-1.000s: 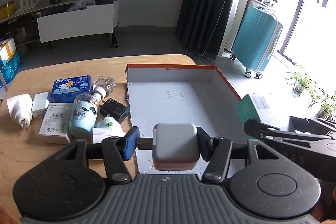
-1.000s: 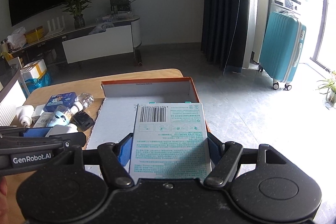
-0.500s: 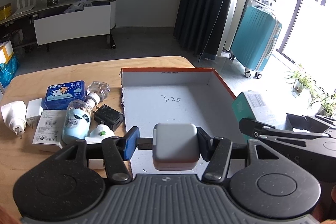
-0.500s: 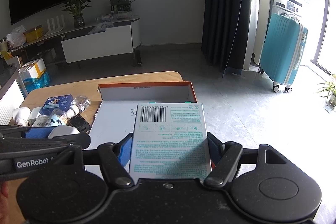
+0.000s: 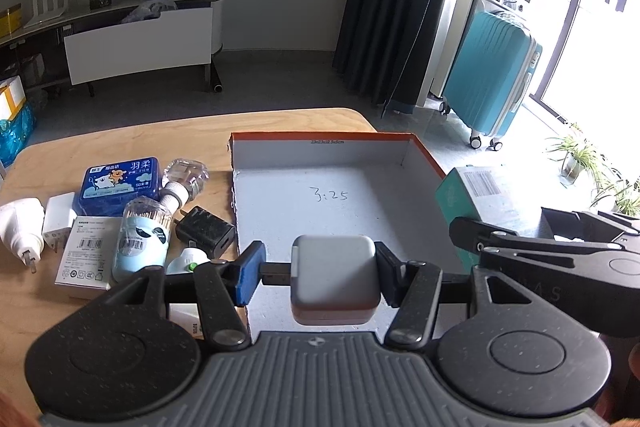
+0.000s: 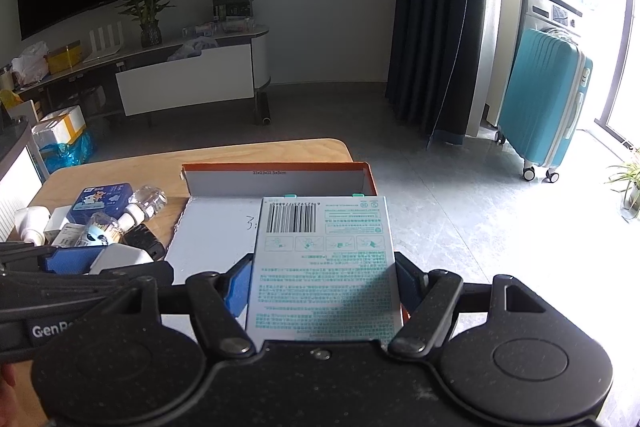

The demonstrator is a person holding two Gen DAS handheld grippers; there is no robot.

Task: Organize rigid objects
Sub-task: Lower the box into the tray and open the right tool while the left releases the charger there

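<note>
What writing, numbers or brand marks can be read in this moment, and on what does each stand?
"3:25": handwritten on the floor of the orange-edged cardboard tray.
"GenRo", cut off: on the left claw, seen from the right wrist.
"羽柔": on the blue tissue pack.
Too small to read surely: the dimension print on the tray's far wall, the text on the teal-printed box held in the right claw, the white box label.

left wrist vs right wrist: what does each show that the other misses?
Left wrist only: the "3:25" handwriting in full, and the grey square charger clamped head-on in the left hand-held gripper.
Right wrist only: the printed face of the flat white-and-teal barcoded box gripped by the right hand-held gripper.
Both: the orange-rimmed white cardboard tray, the blue tissue pack, the teal suitcase.
</note>
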